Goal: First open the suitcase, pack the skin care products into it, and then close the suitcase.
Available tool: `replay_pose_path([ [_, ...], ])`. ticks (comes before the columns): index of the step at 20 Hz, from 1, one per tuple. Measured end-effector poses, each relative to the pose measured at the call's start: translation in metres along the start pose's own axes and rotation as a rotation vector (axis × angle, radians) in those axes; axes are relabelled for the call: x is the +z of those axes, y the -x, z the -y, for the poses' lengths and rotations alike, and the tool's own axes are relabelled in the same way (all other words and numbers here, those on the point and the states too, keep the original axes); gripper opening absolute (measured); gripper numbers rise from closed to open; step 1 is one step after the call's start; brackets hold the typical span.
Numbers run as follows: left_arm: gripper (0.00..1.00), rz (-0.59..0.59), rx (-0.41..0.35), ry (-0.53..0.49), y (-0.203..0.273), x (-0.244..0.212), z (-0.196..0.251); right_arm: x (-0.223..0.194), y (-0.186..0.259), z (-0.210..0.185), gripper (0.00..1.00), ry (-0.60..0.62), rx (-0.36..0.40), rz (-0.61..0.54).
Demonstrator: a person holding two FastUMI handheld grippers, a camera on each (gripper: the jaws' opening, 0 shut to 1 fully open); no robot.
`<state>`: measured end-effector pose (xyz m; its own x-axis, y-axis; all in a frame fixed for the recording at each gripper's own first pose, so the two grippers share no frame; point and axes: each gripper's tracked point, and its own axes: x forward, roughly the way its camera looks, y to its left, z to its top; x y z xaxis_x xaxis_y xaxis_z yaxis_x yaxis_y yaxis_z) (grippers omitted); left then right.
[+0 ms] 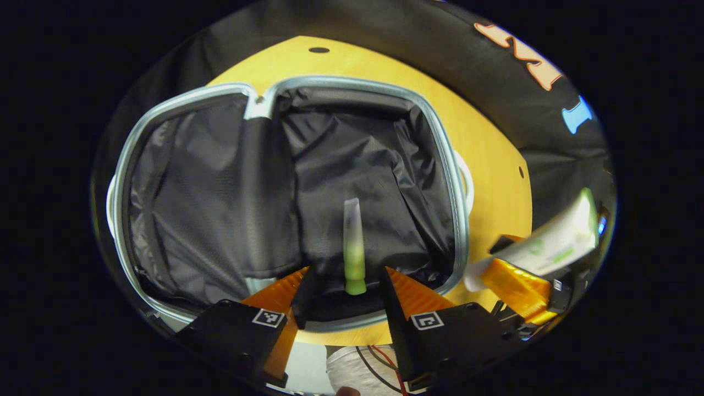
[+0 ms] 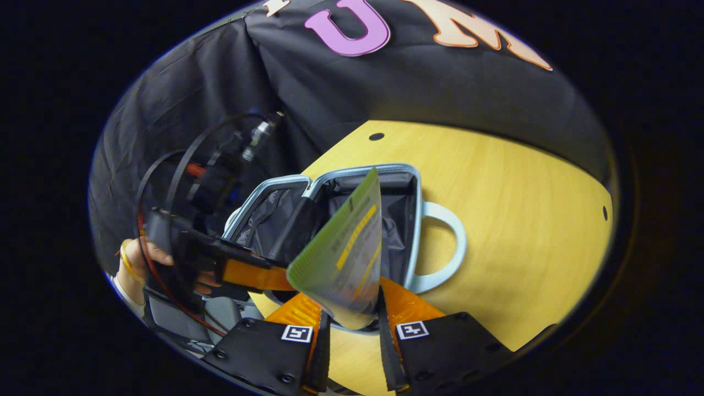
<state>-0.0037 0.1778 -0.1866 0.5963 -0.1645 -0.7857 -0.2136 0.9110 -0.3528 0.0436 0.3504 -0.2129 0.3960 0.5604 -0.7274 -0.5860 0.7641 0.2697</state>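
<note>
- Left gripper view: the left gripper [image 1: 344, 300] hovers spread and empty over the open suitcase [image 1: 456, 220]; a green tube [image 1: 353, 247] lies inside, long axis pointing away.
- Right gripper view: the right gripper [image 2: 352, 316] pinches a flat tube [image 2: 344, 253], upright, just short of the suitcase [image 2: 416, 220] ahead.

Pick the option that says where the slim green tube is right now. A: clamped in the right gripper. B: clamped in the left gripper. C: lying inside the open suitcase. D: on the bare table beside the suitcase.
C: in the left gripper view the slim green tube lies on the black lining of the open suitcase, ahead of the open left gripper.
</note>
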Motion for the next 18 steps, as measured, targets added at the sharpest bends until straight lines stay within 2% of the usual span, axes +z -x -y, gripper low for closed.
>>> replay_pose_path([
  [2, 0.70, 0.018, -0.033, 0.032, 0.024, -0.004, -0.010, -0.010, -0.021, -0.001, 0.37, -0.010, 0.007, -0.058],
  [3, 0.70, 0.028, -0.039, 0.050, 0.035, -0.006, -0.019, -0.015, -0.028, 0.002, 0.41, -0.013, 0.002, -0.082],
  [5, 0.70, 0.056, -0.027, 0.081, 0.058, -0.007, -0.045, -0.019, -0.038, 0.005, 0.41, -0.013, -0.027, -0.104],
  [7, 0.70, 0.097, -0.002, 0.124, 0.080, -0.005, -0.076, -0.023, -0.044, 0.008, 0.41, -0.023, -0.048, -0.117],
  [8, 0.70, 0.119, 0.008, 0.153, 0.090, -0.003, -0.091, -0.026, -0.046, 0.008, 0.37, -0.035, -0.047, -0.132],
  [9, 0.70, 0.140, 0.020, 0.184, 0.101, -0.003, -0.108, -0.029, -0.050, 0.012, 0.38, -0.046, -0.053, -0.142],
  [10, 0.70, 0.162, 0.041, 0.215, 0.111, -0.001, -0.126, -0.031, -0.054, 0.015, 0.43, -0.057, -0.062, -0.144],
  [12, 0.70, 0.197, 0.094, 0.288, 0.126, 0.001, -0.168, -0.027, -0.053, 0.019, 0.36, -0.083, -0.065, -0.124],
  [13, 0.70, 0.216, 0.114, 0.328, 0.130, 0.001, -0.186, -0.023, -0.049, 0.013, 0.37, -0.104, -0.044, -0.104],
  [15, 0.70, 0.252, 0.139, 0.386, 0.130, 0.004, -0.226, -0.012, -0.040, 0.009, 0.59, -0.131, -0.016, -0.060],
  [17, 0.70, 0.278, 0.170, 0.413, 0.127, 0.000, -0.262, 0.008, -0.025, 0.007, 0.87, -0.145, 0.009, 0.022],
  [18, 0.70, 0.288, 0.187, 0.425, 0.129, -0.001, -0.279, 0.017, -0.015, 0.008, 0.97, -0.158, 0.018, 0.065],
])
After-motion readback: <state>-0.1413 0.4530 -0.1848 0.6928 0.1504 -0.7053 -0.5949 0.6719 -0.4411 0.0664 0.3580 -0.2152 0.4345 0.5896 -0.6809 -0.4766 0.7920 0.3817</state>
